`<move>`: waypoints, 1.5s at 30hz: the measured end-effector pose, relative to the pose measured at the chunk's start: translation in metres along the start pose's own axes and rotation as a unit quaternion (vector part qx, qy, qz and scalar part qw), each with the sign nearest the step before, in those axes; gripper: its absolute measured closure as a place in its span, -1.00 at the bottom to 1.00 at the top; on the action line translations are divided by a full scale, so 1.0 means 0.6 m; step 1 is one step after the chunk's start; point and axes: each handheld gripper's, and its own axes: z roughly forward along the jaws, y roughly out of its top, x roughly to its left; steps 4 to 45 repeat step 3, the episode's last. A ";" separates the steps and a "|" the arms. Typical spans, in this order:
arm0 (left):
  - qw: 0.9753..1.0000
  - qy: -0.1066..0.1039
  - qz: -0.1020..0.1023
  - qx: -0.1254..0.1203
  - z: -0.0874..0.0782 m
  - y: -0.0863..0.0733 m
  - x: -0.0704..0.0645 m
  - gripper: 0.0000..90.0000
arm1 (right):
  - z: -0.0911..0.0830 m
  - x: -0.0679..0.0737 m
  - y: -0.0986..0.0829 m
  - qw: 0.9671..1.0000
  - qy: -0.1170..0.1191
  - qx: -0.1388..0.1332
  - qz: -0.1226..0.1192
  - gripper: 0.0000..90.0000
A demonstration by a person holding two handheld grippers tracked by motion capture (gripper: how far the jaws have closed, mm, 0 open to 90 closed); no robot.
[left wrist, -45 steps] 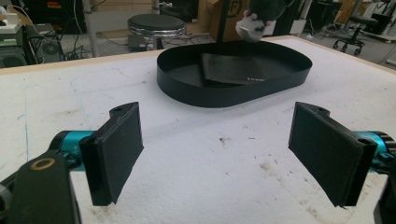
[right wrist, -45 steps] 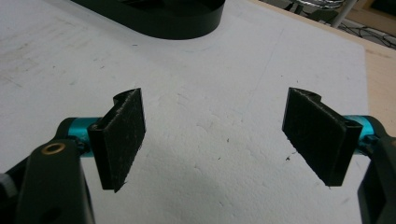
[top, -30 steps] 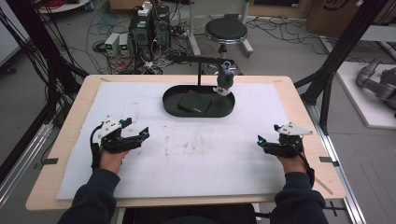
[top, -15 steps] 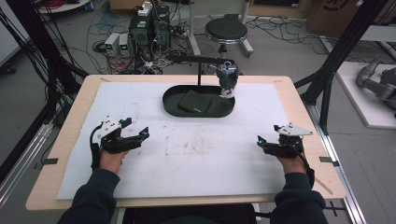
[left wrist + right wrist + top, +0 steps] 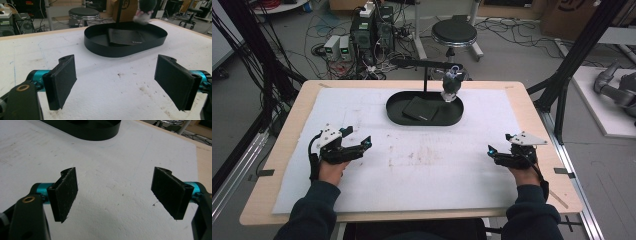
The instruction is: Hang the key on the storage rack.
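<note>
In the high view we see the left gripper [image 5: 362, 145] at the lower left of the frame and the right gripper [image 5: 493, 151] at the lower right, each held in a hand over the white mat [image 5: 422, 165] that covers the wooden table [image 5: 532, 107]. The 2 grippers are well apart from each other, and neither touches anything but the hand that holds it.

The nearest things to them lie in the upper centre of that frame: a black oval tray [image 5: 397, 112] with a folded black cloth [image 5: 422, 108] lying flat inside it, toward its left half. Above the tray's right end a small grey and white object [image 5: 451, 86] hangs from a black stand arm [image 5: 422, 63]; we cannot tell what it is.

In the left gripper view the jaws stand spread wide, 1 at the lower left and 1 at the lower right of the frame, with bare mat between them. The tray [image 5: 125, 50] sits in the upper centre, beyond the jaw tips and well apart from them, and the cloth [image 5: 126, 36] shows inside it.

In the right gripper view the jaws are likewise spread wide with bare mat between them. The tray's [image 5: 95, 132] near wall crosses the upper left of the frame, off to the left of the gap and well apart from the jaws.
</note>
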 end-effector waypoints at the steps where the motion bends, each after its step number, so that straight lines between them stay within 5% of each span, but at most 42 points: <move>1: 1.000 0.001 -0.001 -0.001 0.000 0.000 0.000 -0.61 | 0.000 0.000 0.000 1.000 0.000 0.000 0.000 -0.51; 45: 1.000 0.001 -0.001 0.000 0.000 0.000 0.000 -0.61 | 0.000 0.000 0.000 1.000 0.000 0.000 0.001 -0.51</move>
